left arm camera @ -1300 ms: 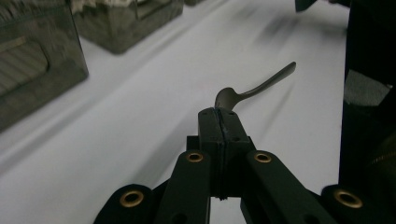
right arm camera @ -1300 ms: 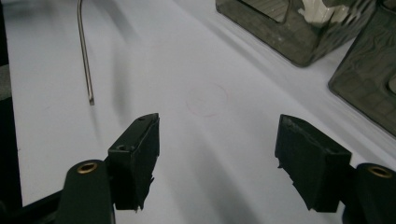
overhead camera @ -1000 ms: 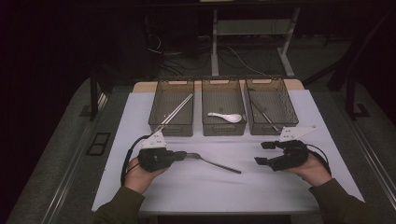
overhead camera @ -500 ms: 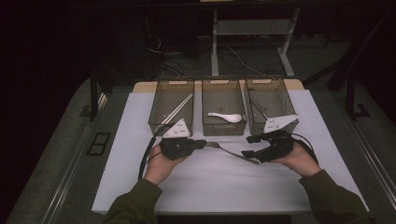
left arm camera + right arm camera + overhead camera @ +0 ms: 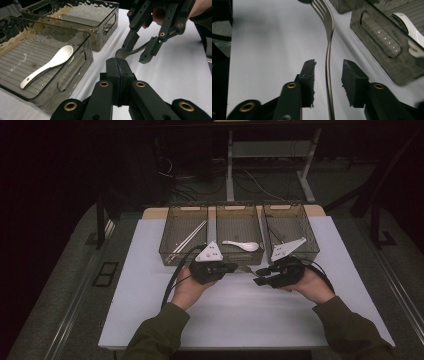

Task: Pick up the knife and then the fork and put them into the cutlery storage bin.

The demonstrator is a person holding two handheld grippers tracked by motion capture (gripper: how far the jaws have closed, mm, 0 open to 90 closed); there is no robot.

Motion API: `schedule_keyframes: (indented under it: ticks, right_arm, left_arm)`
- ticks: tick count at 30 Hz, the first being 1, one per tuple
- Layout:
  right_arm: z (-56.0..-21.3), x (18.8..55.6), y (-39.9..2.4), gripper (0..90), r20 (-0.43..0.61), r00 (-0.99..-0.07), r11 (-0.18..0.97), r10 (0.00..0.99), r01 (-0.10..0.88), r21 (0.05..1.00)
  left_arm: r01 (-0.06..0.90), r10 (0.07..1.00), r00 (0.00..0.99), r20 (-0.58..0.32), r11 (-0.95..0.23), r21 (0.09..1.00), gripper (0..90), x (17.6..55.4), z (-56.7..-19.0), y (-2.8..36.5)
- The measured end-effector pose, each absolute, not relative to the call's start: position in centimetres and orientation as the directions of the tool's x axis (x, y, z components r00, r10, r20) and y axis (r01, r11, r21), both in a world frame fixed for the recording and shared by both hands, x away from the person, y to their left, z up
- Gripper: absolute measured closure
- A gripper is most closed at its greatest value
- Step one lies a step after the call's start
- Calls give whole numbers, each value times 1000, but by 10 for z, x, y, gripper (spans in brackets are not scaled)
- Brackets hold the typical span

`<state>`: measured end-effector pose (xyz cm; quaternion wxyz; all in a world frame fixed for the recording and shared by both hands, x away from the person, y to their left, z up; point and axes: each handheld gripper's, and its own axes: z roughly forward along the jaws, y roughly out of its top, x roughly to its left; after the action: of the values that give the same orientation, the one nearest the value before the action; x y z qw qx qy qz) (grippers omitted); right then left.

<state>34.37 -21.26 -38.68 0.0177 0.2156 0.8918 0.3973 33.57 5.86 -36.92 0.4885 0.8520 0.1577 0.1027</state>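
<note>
A metal fork (image 5: pixel 247 269) hangs level above the white mat, and my left gripper (image 5: pixel 224 267) is shut on its tine end. In the left gripper view the closed jaws end just short of the fork's head (image 5: pixel 122 53). The handle runs on to my right gripper (image 5: pixel 261 278). There the handle (image 5: pixel 328 32) passes between the right gripper (image 5: pixel 328 65), whose jaws have just been closing. A gap still shows on each side, so the pads are not pressing on the handle. The right gripper (image 5: pixel 138 47) faces the left one from close by.
Three dark see-through trays stand in a row behind the hands. The left tray (image 5: pixel 170 251) holds chopsticks (image 5: pixel 189 239), the middle tray (image 5: pixel 235 209) a white spoon (image 5: pixel 241 245), and the right tray (image 5: pixel 311 240) dark utensils. The mat (image 5: pixel 250 320) ends near the person's sleeves.
Both hands moved inward toward the middle and closer to the trays. The left gripper carried the fork rightward. The right gripper came around the handle and its jaws narrowed.
</note>
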Motion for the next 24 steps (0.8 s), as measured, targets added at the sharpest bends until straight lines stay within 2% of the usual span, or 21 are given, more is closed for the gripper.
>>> schedule_keyframes:
  ticks: [12,18,20,24]
  right_arm:
    - [-391,342,-207,792,110,-919,626,379,342,700]
    - [-393,341,-205,835,103,-922,639,373,336,692]
    - [-393,343,-205,852,70,-930,659,361,308,686]
    - [-394,341,-203,858,88,-929,660,360,320,680]
  left_arm:
    - [164,360,933,21,-476,864,894,334,-372,56]
    - [172,363,932,11,-468,867,894,334,-371,57]
    - [173,362,932,9,-467,867,894,334,-371,57]
    - [180,357,934,0,-473,862,893,334,-372,57]
